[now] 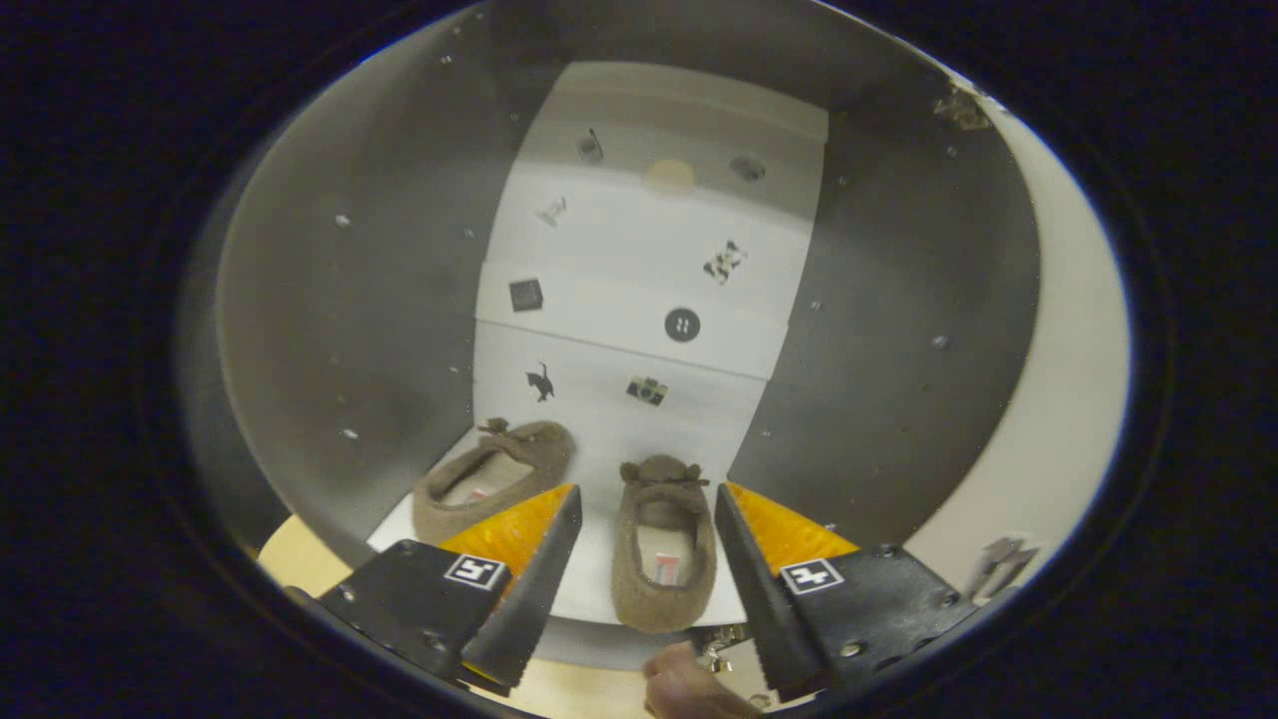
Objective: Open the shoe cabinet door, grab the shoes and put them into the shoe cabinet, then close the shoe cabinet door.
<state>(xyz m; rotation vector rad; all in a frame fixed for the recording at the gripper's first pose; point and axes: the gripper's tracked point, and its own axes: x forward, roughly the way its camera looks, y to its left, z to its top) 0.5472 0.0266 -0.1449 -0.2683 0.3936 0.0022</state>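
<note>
Two brown fuzzy slippers lie inside the open shoe cabinet, on its pale bottom shelf. The right slipper lies in line with the gap between the gripper's fingers, toe pointing to the far wall, heel at the near edge of the shelf. A small bow-like trim sits on its toe, and a light insole with a reddish label shows inside. The left slipper lies just beside it to the left, angled, toe far and to the right; the left finger covers part of its near side. The two slippers are close but apart.

The gripper is open: its jaws stand wide on either side of the right slipper and neither finger presses on it. Whether a fingertip grazes the slipper's edge cannot be told. Each finger body carries a small square marker.

The cabinet's far wall is a white panel with horizontal seams, dotted with small dark stickers, among them a cat figure, a camera and a round button shape. Grey side walls with small fittings flank it. To the right stands a pale surface, probably the opened door; this is uncertain. A fingertip of a person shows at the near edge, between the gripper's fingers, over a light wooden surface.
</note>
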